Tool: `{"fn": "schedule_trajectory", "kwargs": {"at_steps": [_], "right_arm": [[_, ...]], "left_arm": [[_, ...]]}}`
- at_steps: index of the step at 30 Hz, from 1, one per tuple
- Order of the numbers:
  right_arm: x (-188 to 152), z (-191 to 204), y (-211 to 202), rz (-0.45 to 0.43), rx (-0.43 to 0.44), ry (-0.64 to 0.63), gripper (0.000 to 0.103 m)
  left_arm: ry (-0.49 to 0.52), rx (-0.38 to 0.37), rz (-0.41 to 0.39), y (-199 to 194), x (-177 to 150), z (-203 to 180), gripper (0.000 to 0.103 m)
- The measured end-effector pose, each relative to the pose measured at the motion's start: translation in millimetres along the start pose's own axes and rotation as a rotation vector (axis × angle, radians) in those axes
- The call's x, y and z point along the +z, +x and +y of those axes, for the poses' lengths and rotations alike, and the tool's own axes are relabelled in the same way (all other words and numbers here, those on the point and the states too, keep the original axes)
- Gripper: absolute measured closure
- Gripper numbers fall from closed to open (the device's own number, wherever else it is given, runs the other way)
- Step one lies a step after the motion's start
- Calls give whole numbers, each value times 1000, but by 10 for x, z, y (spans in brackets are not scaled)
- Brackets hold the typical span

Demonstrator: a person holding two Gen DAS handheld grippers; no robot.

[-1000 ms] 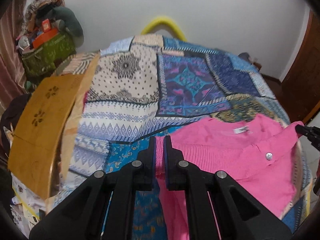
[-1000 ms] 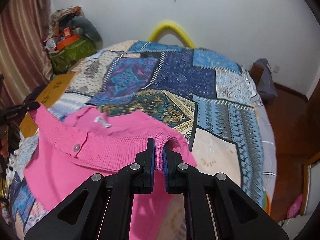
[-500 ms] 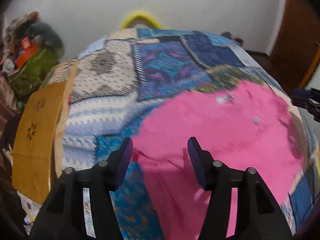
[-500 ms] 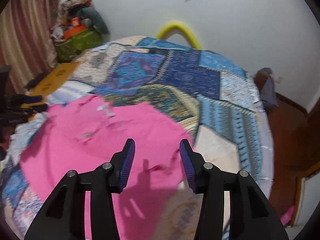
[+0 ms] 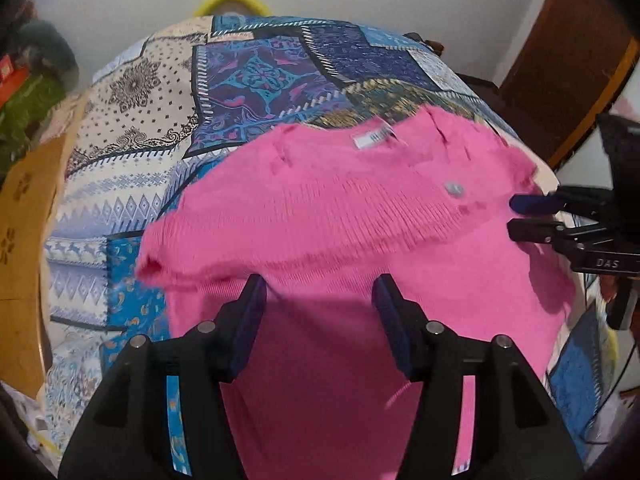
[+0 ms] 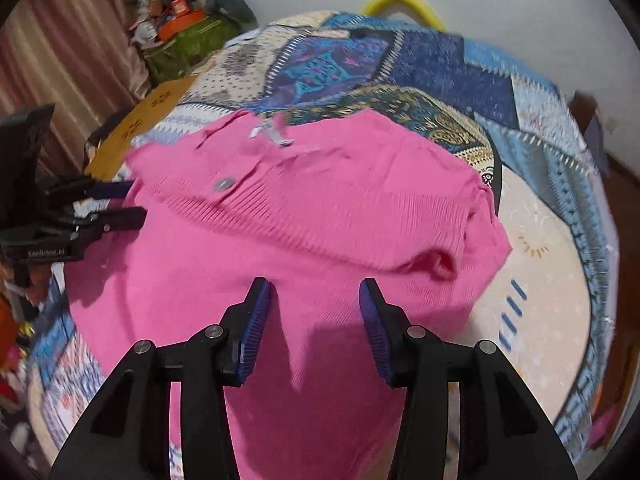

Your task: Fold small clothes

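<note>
In the left wrist view, the left gripper (image 5: 319,294) is seen released, nothing between its jaws, above the pink sweater (image 5: 340,216) laid on the patchwork bedspread (image 5: 248,76). The folded-over top edge could be dragged askew by a low pass.

In the right wrist view, the right gripper (image 6: 314,300) is likewise released over the sweater's near part. A green bag (image 6: 188,44) at far left is seen stuffed with items too blurred to name.

Both wrist views steeply down, sharing sweater (image 5: 360,220).
</note>
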State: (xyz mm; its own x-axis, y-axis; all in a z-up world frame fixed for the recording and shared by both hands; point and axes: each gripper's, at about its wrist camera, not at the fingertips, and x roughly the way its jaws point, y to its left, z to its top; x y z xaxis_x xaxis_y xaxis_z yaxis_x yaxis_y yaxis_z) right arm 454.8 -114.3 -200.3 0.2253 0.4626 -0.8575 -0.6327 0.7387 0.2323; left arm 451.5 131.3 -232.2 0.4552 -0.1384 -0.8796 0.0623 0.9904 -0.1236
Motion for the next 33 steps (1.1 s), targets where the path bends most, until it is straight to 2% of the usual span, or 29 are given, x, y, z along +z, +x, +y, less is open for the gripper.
{"fn": "schedule_trajectory", "kwargs": {"at_steps": [2,3,4,5,7,8,9,12,16,19,25,30,32,33], "right_arm": [[173,-144,128,29,21,64,60],[226,-161,141,20,20,78,60],[321,-181,139,2,-17,92,60],[392,-186,104,-34,-82,103,60],[465,-173,-60,-144,-178,126,60],[482,-159,-187,-206,-197,135,60],[480,-147,-260,-231,-192,133,60],[406,-77,-447,-240,-179,95,60],[104,-29,-581,-214,-191,74,58],[-221,-42,-647,-179,-150,117,58],[-705,-108,-537,-109,-88,204,58],[-959,4,-353,-62,-44,208,58],[-995,55,-308,-68,-22,205,67],[-992,82,-271,-71,-5,196,82]], "left_arm": [[-17,6,-4,55,147,74,46],[-24,34,-10,77,216,111,46],[-30,93,-20,92,295,146,46],[-50,194,-38,99,420,219,48],[-108,266,-76,12,561,361,49],[-138,265,-104,-72,588,426,49],[-154,252,-126,-147,585,466,49],[-169,222,-151,-349,474,541,49],[-156,227,-110,-453,199,552,49],[-151,219,-86,-556,-95,565,49],[-184,180,-75,-757,-565,599,48],[-174,196,-63,-866,-849,575,47],[-180,191,-61,-884,-880,583,47],[-180,193,-59,-889,-867,588,47]]}}
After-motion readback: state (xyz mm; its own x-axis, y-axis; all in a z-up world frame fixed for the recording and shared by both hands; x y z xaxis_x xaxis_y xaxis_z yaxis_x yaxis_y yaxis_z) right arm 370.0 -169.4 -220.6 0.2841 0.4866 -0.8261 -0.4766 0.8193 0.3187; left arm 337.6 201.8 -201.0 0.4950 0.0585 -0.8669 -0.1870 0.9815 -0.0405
